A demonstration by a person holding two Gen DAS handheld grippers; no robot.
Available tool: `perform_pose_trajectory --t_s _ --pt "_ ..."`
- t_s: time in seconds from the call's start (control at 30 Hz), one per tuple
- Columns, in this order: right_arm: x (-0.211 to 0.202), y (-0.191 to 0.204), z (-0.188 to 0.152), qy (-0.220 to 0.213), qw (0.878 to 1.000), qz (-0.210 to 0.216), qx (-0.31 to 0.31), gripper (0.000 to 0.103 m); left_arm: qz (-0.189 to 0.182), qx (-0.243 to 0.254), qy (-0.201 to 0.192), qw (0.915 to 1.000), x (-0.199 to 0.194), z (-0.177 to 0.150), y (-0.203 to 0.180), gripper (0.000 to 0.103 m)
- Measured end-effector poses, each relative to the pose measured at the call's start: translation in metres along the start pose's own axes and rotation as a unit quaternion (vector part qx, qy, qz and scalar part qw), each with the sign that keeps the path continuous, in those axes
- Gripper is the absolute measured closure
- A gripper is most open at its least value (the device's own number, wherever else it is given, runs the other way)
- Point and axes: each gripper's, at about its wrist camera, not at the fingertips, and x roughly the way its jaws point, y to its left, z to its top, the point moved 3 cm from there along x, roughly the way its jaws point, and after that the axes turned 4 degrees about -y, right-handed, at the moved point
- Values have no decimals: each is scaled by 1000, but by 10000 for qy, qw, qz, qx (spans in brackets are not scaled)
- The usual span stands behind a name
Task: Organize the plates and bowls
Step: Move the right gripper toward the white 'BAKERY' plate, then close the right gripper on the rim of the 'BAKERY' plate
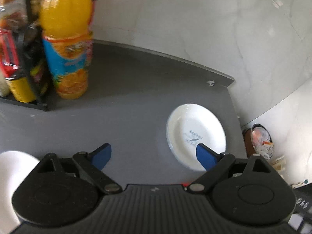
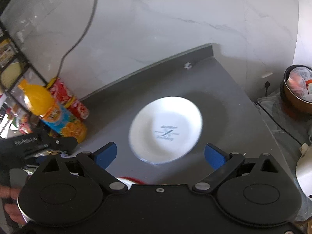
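Observation:
A white plate (image 1: pixel 195 134) with a blue print in its middle lies flat on the grey counter (image 1: pixel 126 101), near the counter's right end. My left gripper (image 1: pixel 154 157) is open above the counter, its right finger over the plate's near edge, nothing between the fingers. A white rounded object (image 1: pixel 11 177), only partly visible, sits at the lower left of the left wrist view. In the right wrist view the same plate (image 2: pixel 165 128) lies just ahead of my right gripper (image 2: pixel 160 156), which hangs open and empty above it. The other gripper's black body (image 2: pixel 33 146) shows at the left.
An orange juice bottle (image 1: pixel 66 39) stands at the back left beside a black wire rack (image 1: pixel 21 62) of packets and cans. A red can (image 2: pixel 68 99) stands behind the bottle. A marble wall (image 1: pixel 195 29) backs the counter. Beyond the right edge sits a brown bin (image 2: pixel 298 91).

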Motion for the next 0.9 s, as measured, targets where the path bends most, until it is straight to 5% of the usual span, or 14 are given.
perform_pose_trajectory --t_s 0.2,0.67,0.9 --pt "30 -36 8 287 9996 20 59 12 160 -13 209 9997 40 6 -19 20" --pt "93 -68 15 856 9959 105 260 34 400 -373 857 9948 115 12 -22 63" --pt "116 -75 16 1096 9936 96 273 42 422 -557 1057 9919 140 13 -19 70"
